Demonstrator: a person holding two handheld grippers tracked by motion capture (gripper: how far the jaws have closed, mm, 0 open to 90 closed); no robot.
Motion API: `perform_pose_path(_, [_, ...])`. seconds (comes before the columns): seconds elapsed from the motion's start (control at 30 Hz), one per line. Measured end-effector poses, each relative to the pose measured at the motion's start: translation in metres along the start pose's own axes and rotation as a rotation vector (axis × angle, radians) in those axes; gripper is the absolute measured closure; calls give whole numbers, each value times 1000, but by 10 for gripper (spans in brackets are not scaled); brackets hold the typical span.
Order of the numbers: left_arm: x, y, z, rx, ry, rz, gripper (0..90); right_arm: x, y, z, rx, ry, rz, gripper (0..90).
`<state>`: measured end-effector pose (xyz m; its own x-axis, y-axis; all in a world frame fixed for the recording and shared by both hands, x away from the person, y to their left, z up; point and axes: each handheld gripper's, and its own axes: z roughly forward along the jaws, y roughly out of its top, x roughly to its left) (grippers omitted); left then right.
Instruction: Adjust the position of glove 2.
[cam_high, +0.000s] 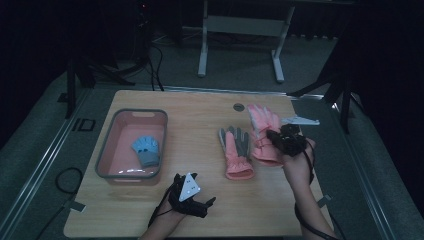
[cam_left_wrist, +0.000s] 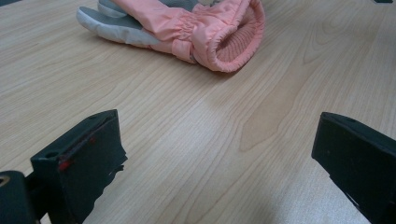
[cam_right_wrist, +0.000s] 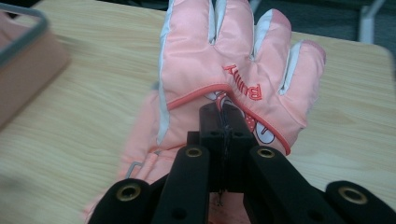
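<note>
Right gripper (cam_right_wrist: 223, 116) raised over table (cam_high: 200, 210), clamped on pink glove (cam_right_wrist: 224, 56); left gripper (cam_left_wrist: 215, 154) apart.

My workplace, a dim lab: bare wooden counter (cam_high: 200, 107), metal rails beside it, cables on grey carpet, a stand's white legs (cam_high: 240, 47) beyond.
</note>
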<state>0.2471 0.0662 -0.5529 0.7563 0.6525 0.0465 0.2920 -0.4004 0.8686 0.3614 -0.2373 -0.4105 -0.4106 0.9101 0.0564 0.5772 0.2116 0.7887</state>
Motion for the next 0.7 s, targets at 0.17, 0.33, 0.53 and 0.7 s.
perform_pose_path(0.17, [-1,1,0,0,0,2,21,26,-2,11,16,28,12,892])
perform_pose_path(0.33, [-2,1,-1,-4,-2,2,21,42,-7,26,50,44,18,892])
perform_pose_path(0.53, [-2,2,-2,-8,-2,-2,21,51,-18,46,83,39,38,891])
perform_pose_path(0.7, [-1,1,-2,-10,-2,-1,21,53,-32,64,117,-4,55,890])
